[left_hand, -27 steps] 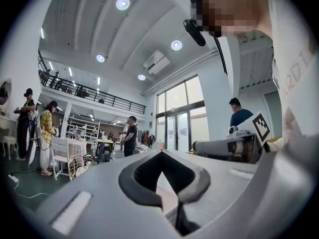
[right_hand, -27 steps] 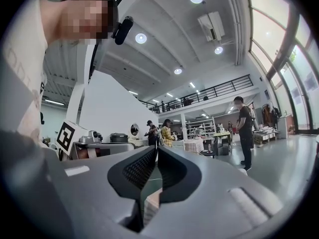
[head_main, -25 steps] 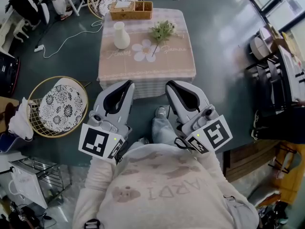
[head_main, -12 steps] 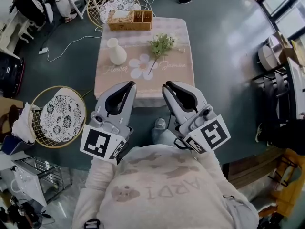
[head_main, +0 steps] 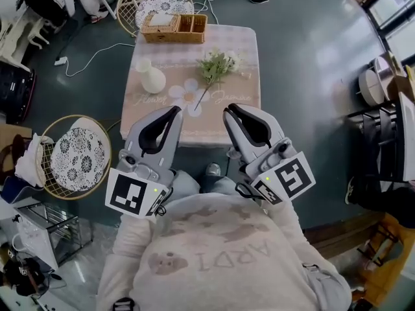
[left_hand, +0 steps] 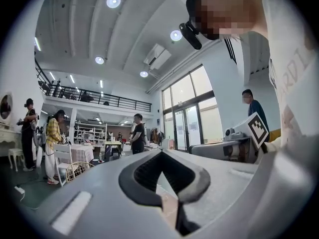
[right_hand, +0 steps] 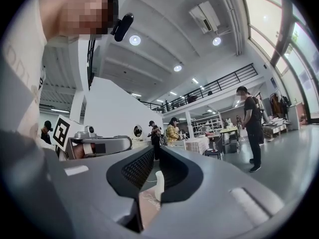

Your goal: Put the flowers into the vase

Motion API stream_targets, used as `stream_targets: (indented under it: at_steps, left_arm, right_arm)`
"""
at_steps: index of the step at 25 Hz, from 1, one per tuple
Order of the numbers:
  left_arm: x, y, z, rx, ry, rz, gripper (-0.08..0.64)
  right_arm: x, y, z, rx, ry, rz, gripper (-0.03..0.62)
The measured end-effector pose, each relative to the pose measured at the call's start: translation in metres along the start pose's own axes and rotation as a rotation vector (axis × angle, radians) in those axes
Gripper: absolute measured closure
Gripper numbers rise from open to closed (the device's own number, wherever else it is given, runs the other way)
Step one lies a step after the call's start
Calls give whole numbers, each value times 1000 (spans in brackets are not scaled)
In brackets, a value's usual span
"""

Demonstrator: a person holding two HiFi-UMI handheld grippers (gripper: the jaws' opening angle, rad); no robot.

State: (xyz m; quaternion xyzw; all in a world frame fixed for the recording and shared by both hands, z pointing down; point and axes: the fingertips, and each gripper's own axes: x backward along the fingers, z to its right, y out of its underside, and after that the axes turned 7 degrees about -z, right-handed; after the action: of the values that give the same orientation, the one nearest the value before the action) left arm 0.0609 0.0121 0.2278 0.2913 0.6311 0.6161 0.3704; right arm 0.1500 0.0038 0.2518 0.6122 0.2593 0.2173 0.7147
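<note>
Vase point(head_main: 150, 78) stands upright on the surface's point(head_main: 241, 76) left, flowers point(head_main: 214, 67) lying apart to its right. Left tongs point(head_main: 174, 111) closed and empty. Right tongs point(head_main: 228, 111), jaws just opening slightly, also empty. Both poised at the near edge, likely readying a pickup.

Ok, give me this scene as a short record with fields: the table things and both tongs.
table: covered with a pink cloth
vase: white, upright, on the table's left part
flowers: lying on the table right of the vase, not in it
basket: wicker, at the table's far edge
left tongs: shut, empty, not touching the flowers
right tongs: slightly open, jaws have just been opening, empty
</note>
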Motion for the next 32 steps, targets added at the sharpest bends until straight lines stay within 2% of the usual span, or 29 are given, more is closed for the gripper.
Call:
stream_targets:
  at_steps: [8, 18, 27, 32]
  left_arm:
    - [-23, 7, -23, 2, -8, -15, 560]
    - [-65, 14, -78, 10, 78, -26, 560]
    - [-101, 45, -121, 2, 188, -93, 560]
    - [-118, 62, -134, 25, 254, -114, 560]
  right_arm:
    - [-30, 5, 16, -12, -20, -30, 529]
    - [-97, 33, 63, -74, 93, -136, 520]
    - [-150, 111, 107, -207, 260, -368, 494]
    - [-165, 164, 125, -332, 327, -496, 480]
